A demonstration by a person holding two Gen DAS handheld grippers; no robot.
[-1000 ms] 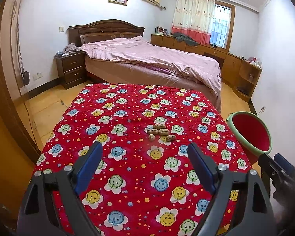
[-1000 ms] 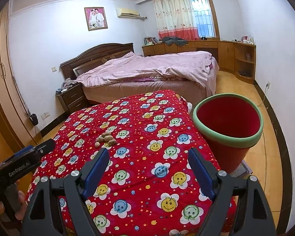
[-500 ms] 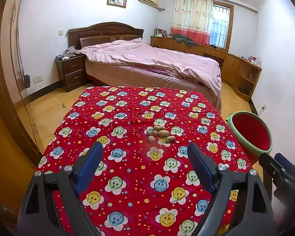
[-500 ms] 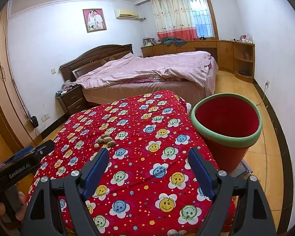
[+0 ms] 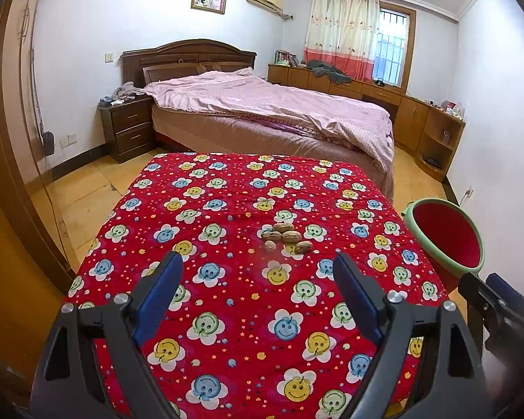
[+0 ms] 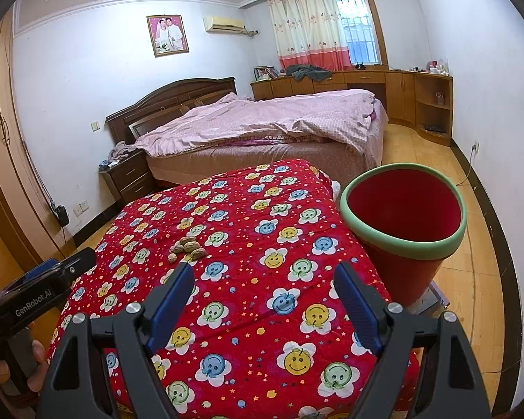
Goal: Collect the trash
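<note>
Bedroom walls, a wooden bed with a pink quilt (image 5: 272, 111) and a yellow floor stood behind the bench covered with a red cloth printed with smiling flowers (image 5: 227, 314). Near the middle of that cloth lay the trash, a small heap of brown peanut shells (image 5: 285, 237), all touching or just beside each other, probably gathered so that they could be taken in few grasps. At the right edge of the bench stood a red plastic bin with a green rim (image 6: 405, 223), its mouth open upward and close to the cloth, I think so that the shells needed only a short carry. The left hand-held gripper (image 5: 258, 293) hovered above the cloth with its blue fingers wide apart and nothing between them, pointing toward the shells. The right hand-held gripper (image 6: 263, 296) was also spread wide and empty, nearer to the bin, apart from the shells. No shell seemed collected yet.
</note>
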